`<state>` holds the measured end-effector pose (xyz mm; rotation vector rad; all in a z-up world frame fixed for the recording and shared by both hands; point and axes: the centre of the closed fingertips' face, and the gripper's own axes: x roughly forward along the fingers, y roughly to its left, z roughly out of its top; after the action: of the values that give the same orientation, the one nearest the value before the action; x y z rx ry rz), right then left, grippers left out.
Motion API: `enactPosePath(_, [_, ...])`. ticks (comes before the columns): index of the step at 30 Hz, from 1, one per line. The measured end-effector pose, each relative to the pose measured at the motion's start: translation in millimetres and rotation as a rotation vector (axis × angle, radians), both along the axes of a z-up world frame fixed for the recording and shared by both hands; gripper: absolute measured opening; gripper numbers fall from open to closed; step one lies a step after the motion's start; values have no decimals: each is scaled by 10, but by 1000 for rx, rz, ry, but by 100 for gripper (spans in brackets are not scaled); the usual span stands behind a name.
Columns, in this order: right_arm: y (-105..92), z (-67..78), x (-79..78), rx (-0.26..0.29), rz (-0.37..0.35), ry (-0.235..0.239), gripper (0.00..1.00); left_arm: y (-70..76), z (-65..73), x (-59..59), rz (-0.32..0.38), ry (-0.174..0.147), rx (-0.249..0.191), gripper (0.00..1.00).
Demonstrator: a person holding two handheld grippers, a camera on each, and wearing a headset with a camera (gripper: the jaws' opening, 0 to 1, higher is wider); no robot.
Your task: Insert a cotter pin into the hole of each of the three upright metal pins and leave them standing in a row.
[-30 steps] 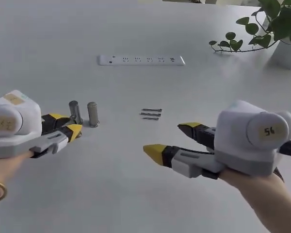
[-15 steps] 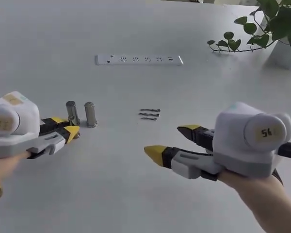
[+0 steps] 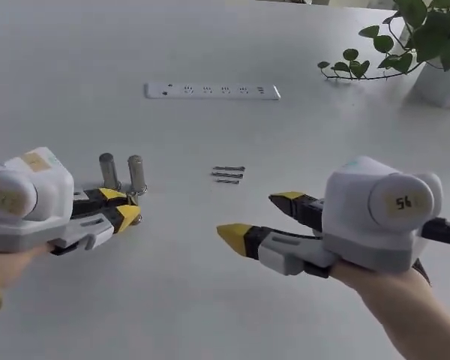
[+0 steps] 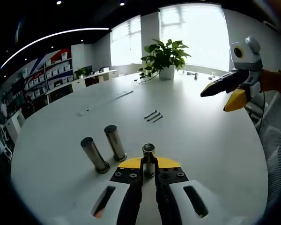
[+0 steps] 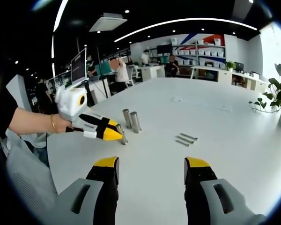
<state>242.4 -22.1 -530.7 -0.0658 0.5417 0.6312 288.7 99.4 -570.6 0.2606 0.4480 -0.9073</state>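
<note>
Table (image 3: 210, 45) wide, white; right gripper (image 3: 259, 215) hovers near-right w/ jaws well apart, prob. ready to fetch a cotter; left gripper (image 3: 126, 205) near-left, clamped on one metal pin (image 4: 148, 153), steadying it upright beside two other metal pins (image 3: 136, 174); three cotter pins (image 3: 228, 175) lie centre, farther off.

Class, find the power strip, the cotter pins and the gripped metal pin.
power strip (image 3: 212, 91), head view, middle of top face
cotter pins (image 3: 227, 175), head view, middle pin's shaft
gripped metal pin (image 4: 148, 150), left gripper view, top cap
</note>
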Motion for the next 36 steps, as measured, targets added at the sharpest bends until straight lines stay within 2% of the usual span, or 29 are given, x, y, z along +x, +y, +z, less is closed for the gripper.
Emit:
enactPosePath(3, [-5,-5,-9,0,-1,2,53,-72,1,-42,-24,9,-9,7])
enactPosePath(10, [-39,-10,-7,-2,-8,3,52,-184,2,-88,-55,4,-11,7])
enactPosePath(16, [-54,-22,-9,-5,-10,10,51,-189,-7,-72,-52,3,-14,7])
enactPosePath(25, [-57,-50,-16,-19,1,21,50,-197,-18,-64,-62,-15,8,8])
enactPosePath(27, [-66,-56,-5,-37,12,22,50,-197,-18,-71,-60,-14,11,10])
enactPosePath(30, [-128,-57,54,-102,23,6,46,-177,-14,-71,-51,-20,21,17])
enactPosePath(35, [-133,19,198,-94,43,1,42,-130,67,-77,-16,-23,9,27])
enactPosePath(36, [-139,18,243,-108,49,2,40,-121,92,-82,-6,-23,8,29])
